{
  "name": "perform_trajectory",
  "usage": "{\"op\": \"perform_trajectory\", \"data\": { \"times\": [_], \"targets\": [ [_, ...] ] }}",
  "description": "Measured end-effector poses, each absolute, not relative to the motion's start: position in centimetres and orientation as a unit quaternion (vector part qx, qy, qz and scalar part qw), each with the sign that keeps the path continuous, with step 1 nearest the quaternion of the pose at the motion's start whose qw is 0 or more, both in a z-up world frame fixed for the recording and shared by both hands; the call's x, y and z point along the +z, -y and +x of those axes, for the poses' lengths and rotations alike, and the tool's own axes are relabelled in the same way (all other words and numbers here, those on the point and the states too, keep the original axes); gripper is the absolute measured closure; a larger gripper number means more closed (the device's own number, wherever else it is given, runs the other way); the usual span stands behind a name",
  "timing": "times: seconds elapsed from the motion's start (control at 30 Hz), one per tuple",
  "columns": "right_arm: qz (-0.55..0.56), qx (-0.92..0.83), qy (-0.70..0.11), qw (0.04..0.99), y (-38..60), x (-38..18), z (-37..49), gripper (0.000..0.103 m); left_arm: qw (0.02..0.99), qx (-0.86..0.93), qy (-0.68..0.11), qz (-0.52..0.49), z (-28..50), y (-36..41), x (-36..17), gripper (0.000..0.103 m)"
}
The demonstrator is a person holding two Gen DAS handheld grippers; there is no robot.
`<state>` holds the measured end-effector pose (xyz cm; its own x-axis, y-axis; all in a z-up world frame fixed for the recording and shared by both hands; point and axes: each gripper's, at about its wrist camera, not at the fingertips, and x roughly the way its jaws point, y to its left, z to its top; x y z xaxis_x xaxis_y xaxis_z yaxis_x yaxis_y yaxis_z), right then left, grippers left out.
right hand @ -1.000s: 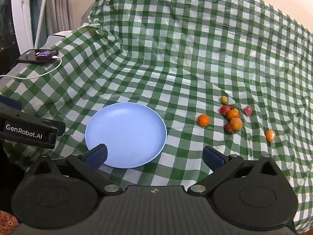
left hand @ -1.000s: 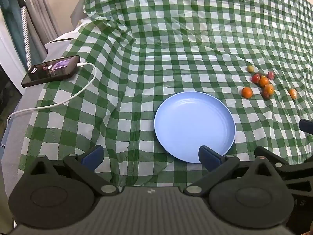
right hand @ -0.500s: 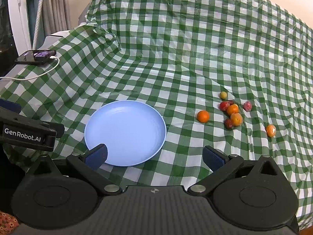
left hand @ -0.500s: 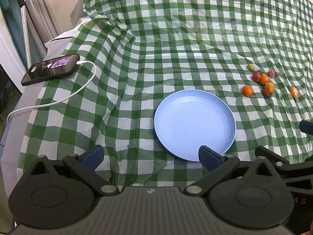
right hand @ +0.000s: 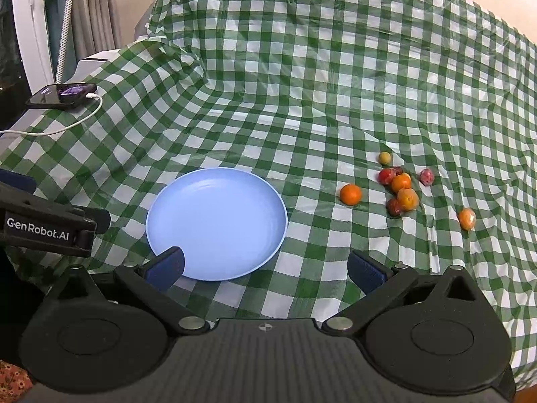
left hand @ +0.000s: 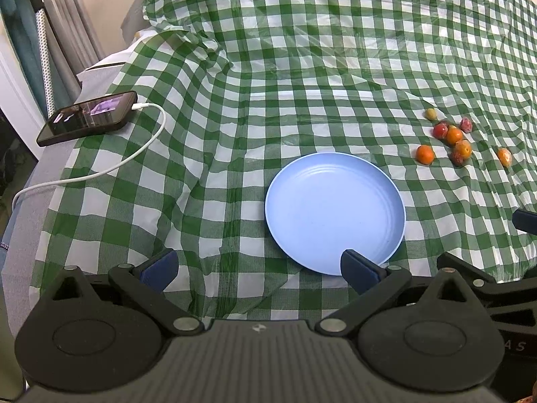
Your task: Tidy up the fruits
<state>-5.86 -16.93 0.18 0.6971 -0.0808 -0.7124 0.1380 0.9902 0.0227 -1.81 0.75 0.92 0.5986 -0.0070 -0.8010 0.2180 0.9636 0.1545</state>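
An empty light blue plate (left hand: 335, 211) lies on the green checked cloth; it also shows in the right wrist view (right hand: 218, 221). Several small orange, red and yellow fruits (right hand: 401, 184) lie in a loose cluster to its right, with one orange fruit (right hand: 350, 194) nearest the plate and another (right hand: 467, 218) apart at the far right. The cluster also shows in the left wrist view (left hand: 453, 137). My left gripper (left hand: 258, 268) is open and empty, hovering at the plate's near edge. My right gripper (right hand: 265, 268) is open and empty, hovering between the plate and the fruits.
A black phone (left hand: 87, 122) with a white charging cable (left hand: 100, 171) lies at the cloth's left edge. The cloth (right hand: 302, 84) rises in wrinkled folds at the back. Curtains and a white frame stand at the far left.
Both grippers have drifted slightly; the plate and fruits sit a little higher in both views. Nothing was grasped or moved.
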Motion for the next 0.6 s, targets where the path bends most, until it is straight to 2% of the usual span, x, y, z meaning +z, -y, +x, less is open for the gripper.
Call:
{"op": "perform_trajectory", "data": {
  "times": [0.6],
  "targets": [
    [0.037, -0.060, -0.384, 0.921, 16.73, 0.07, -5.85, 0.001, 0.886, -0.063, -0.444, 0.118, -1.81, -0.83, 0.84, 0.000]
  ]
}}
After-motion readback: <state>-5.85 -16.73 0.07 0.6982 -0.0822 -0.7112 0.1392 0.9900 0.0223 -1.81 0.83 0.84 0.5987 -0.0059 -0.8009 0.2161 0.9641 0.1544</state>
